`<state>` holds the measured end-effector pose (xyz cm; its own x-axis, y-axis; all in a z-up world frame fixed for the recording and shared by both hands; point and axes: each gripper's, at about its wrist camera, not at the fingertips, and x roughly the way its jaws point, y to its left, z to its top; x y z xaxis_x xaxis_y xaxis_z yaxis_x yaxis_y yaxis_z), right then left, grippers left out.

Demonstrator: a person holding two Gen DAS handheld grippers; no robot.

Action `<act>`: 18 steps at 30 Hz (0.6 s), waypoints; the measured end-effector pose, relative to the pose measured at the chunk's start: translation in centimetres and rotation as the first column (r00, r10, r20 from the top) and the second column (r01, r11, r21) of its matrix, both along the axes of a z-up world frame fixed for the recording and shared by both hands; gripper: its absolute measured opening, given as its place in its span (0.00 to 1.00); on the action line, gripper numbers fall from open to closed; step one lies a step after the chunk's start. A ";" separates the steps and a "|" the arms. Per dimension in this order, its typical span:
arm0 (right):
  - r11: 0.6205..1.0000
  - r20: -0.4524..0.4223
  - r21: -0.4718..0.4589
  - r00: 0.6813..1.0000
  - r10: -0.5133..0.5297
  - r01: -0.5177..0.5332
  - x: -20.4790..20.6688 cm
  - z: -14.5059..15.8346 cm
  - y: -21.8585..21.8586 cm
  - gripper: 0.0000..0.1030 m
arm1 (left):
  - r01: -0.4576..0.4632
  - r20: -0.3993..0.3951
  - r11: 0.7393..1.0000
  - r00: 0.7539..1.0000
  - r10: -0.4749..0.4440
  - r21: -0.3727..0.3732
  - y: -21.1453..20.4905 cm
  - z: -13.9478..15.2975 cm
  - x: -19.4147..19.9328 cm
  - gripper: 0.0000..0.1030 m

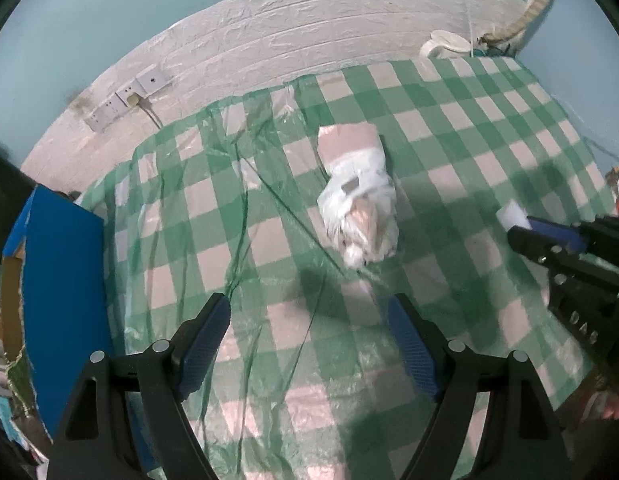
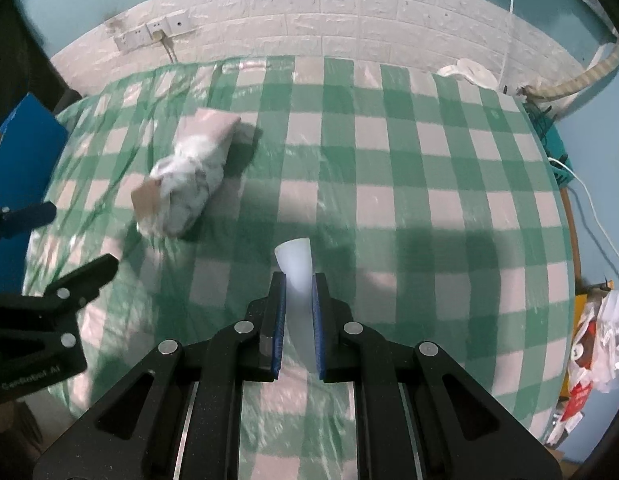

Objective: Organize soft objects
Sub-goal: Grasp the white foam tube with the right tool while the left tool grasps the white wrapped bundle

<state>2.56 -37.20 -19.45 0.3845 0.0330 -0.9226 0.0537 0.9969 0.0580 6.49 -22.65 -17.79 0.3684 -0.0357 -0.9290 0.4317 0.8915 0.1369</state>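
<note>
White foam-like soft piece is pinched between the blue pads of the right hand-held gripper, fingers closed tight on it, its wider end sticking out past the fingertips, held above the checked surface. From the left wrist view the same piece shows only as a small white tip at the front of the right hand-held gripper coming in from the right edge. Bundle of soft items in a clear plastic bag lies on the surface ahead of the left hand-held gripper, white and pinkish contents, blurred, so exact items unclear; a pale pink flat part sits at its far end. In the right wrist view the bag bundle lies left of centre, well apart from the held piece. Left hand-held gripper fingers are spread wide with nothing between them, hovering over the surface near the bundle, not touching it; its black fingers also show at the left edge of the right view. Surface carries a green and white checked cloth under wrinkled clear plastic sheeting. Blue box stands at the left edge of the surface, contents not visible. White cloth lump sits at the far right corner by the white brick-pattern wall. Wall sockets sit on the wall at the left. Crumpled bags and packaging pile up past the right edge.
</note>
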 end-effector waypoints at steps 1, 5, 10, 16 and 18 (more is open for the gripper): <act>1.000 0.003 0.003 1.000 -0.002 0.002 0.4 0.0 0.1 0.10 | -0.011 -0.011 1.000 1.000 0.011 -0.025 0.0 0.1 0.5 0.80; 1.000 0.008 0.009 1.000 -0.008 0.008 1.6 0.1 0.1 0.10 | -0.037 -0.013 0.998 0.999 0.036 -0.054 -0.6 0.2 2.3 0.80; 1.000 0.014 0.014 1.000 -0.023 0.023 2.5 -0.1 -0.2 0.10 | -0.027 0.002 0.999 1.000 0.027 -0.027 -1.9 -0.6 3.7 0.80; 0.999 0.012 0.019 0.999 -0.040 0.040 3.2 -0.3 -0.9 0.10 | -0.020 -0.002 1.000 1.000 0.020 -0.011 -3.3 -2.0 4.8 0.80; 0.999 0.014 0.020 0.999 -0.042 0.042 3.4 -0.4 -1.1 0.10 | -0.020 -0.007 1.000 1.000 0.019 -0.007 -3.9 -2.6 5.0 0.80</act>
